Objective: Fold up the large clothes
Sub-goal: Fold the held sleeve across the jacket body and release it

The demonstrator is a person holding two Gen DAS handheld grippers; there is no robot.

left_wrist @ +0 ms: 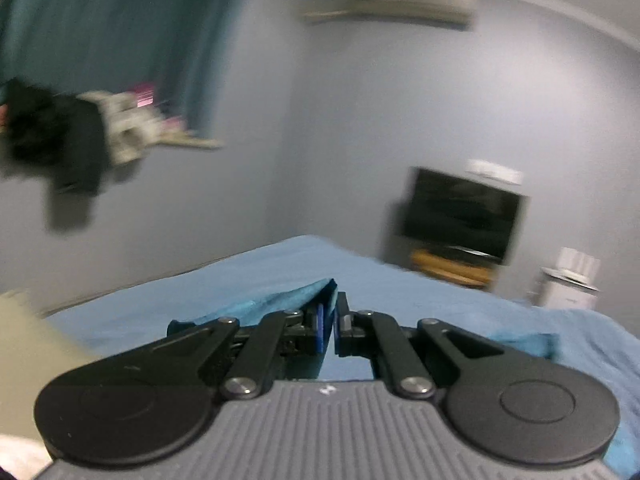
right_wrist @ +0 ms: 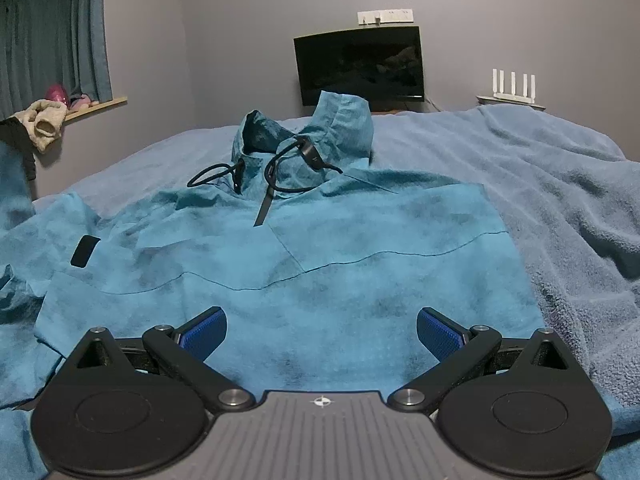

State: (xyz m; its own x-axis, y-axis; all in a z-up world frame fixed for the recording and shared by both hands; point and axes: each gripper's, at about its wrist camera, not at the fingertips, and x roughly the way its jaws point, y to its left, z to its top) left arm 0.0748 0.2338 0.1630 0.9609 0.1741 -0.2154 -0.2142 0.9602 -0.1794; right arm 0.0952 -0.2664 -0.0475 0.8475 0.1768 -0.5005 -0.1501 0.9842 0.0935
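The teal hooded jacket (right_wrist: 288, 248) lies spread across the bed (right_wrist: 560, 200). The left gripper (left_wrist: 335, 320) has its fingers closed on a fold of jacket fabric; the right gripper (right_wrist: 322, 334) hovers with fingers wide apart, holding nothing. The lifted fold should probably travel level across the body, kept taut, landing flat.

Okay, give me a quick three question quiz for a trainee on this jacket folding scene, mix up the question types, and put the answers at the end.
1. True or false: the right gripper has its jaws closed on the teal jacket.
2. Multiple choice: what do the jaws of the left gripper pinch? A) a white towel B) teal fabric C) a black cord D) nothing
3. Fill in: the jacket lies spread on a bed covered by a blue ____.

Key
1. False: the jaws stand apart above the jacket's lower part.
2. B
3. blanket
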